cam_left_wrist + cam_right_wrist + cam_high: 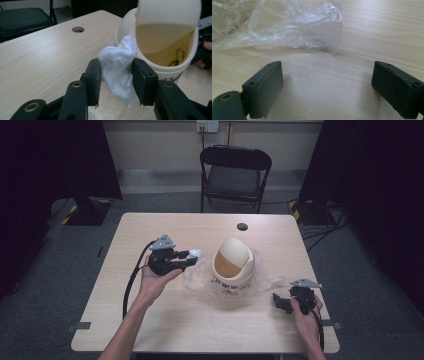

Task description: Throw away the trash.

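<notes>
Where the left gripper stands: the left gripper (192,256) is lifted above the table's middle, toward the left edge, aimed at the bin.
Left fingers: the fingers (93,77) are pinched onto a crumpled white tissue (117,65), which bulges up between them.
Tissue: held off the table, just beside the mouth of the cream swing-lid bin (232,270), near its rim; whether it touches the rim I cannot tell.
Bin: upright at the table's centre, its lid (167,12) tipped so the opening faces the left gripper; a dark mark shows on the inside wall.
Plastic bag: a clear plastic bag (287,32) lies crumpled on the table around the bin's base, spreading to both sides.
Right gripper: the right gripper (284,302) rests low near the table's right front corner, well apart from the bin.
Right fingers: the fingers (265,87) stand wide apart over bare wood, holding nothing, the bag's edge just ahead of them.
Table: a light wooden table (165,320) with a round cable hole (242,226) near the far edge.
</notes>
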`<control>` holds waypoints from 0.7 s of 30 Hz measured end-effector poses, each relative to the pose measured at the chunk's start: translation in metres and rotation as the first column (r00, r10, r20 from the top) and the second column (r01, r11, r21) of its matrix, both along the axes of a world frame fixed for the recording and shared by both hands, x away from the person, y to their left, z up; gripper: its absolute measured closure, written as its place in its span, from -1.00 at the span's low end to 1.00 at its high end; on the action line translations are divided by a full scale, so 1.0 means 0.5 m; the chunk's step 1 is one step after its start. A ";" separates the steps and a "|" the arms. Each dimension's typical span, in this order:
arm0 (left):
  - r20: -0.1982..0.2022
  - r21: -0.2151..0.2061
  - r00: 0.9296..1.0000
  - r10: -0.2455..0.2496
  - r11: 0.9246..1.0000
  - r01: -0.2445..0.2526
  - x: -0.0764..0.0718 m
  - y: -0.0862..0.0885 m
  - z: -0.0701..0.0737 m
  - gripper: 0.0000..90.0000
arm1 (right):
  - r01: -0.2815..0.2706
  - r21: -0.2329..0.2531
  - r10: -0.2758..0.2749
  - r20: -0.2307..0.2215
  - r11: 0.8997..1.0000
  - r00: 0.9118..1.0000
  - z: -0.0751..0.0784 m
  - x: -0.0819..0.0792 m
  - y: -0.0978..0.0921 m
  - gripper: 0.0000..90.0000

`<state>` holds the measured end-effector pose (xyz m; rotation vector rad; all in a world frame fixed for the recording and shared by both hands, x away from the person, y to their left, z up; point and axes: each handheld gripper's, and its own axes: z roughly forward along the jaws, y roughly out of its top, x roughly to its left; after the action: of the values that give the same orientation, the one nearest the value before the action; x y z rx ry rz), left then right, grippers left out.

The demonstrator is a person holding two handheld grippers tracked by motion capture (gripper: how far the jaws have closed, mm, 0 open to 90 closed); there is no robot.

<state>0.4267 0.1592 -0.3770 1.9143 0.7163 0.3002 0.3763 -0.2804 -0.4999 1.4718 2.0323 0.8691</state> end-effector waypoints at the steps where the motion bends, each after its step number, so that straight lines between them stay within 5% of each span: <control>1: -0.006 -0.011 1.000 -0.007 1.000 0.007 -0.003 -0.005 0.001 0.34 | 0.000 0.000 0.000 0.000 1.000 1.000 0.000 0.000 0.000 -0.79; 10: 0.000 -0.032 0.994 -0.107 0.994 0.107 -0.021 -0.064 0.005 0.34 | 0.000 0.000 0.000 0.000 1.000 1.000 0.000 0.000 0.000 -0.79; 21: -0.011 -0.016 0.988 -0.152 0.988 0.152 -0.019 -0.117 0.003 0.33 | 0.000 0.000 0.000 0.000 1.000 1.000 0.000 0.000 0.000 -0.79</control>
<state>0.4170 0.1008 -0.3753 1.9459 0.5747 0.1876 0.3762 -0.2804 -0.4999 1.4719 2.0322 0.8691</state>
